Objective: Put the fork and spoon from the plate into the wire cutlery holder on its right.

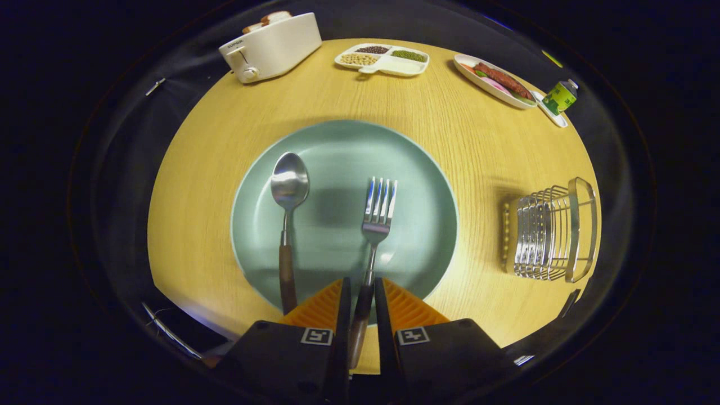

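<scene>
While gripper [362, 292] fingers clamp the fork [376, 225] handle, tines lie on plate [416, 169].
Spoon [288, 214] just left of fork; wire cutlery holder [554, 233] stands right, apart from plate.

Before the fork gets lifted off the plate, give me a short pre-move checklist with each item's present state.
1. Fork handle between the tongs: ok, its wooden handle runs down the gap.
2. Both fingers pressing on the handle: cannot tell; the gap is narrow, contact unclear.
3. Spoon apart from the fork: ok, it lies on the plate beside the fork, not touching.
4. Wire cutlery holder upright on the table: not ok, it appears to lie on its side.
5. Route from plate to holder: ok, bare wood between them.
</scene>
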